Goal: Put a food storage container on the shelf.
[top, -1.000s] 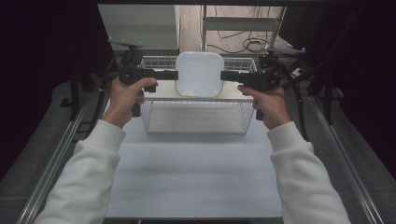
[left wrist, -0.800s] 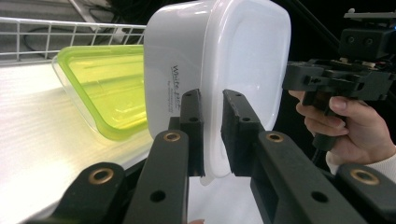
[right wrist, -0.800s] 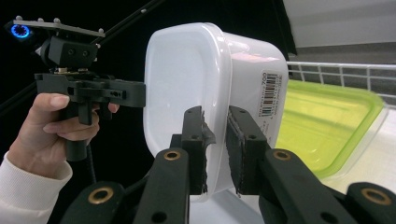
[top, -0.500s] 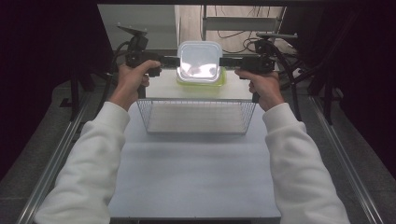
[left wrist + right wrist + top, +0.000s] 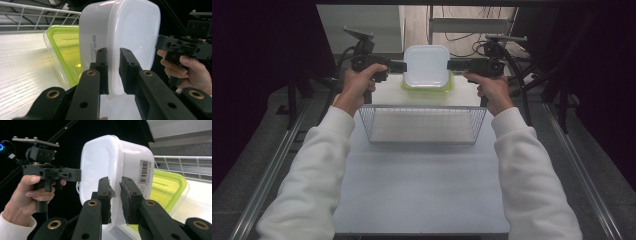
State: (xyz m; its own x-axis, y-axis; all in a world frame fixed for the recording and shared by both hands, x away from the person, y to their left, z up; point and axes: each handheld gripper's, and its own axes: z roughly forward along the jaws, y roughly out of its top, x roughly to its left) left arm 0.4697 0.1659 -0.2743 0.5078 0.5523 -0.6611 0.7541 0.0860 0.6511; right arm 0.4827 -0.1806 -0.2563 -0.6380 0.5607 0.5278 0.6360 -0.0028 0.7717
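White container (image 5: 427,66) upright, opening seemingly upward.

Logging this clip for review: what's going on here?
A person holds a white lidded plastic container from both sides, the left gripper and right gripper each with jaws clamped on its rim. It hangs over a clear box with a yellow-green rim that sits on the white table behind a wire basket.

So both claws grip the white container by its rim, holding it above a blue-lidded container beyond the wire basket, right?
Not quite: the container under the white container is yellow-green, not blue, as the left gripper view shows. The rest holds: left claw and right claw each clamp its rim, beyond the wire basket.
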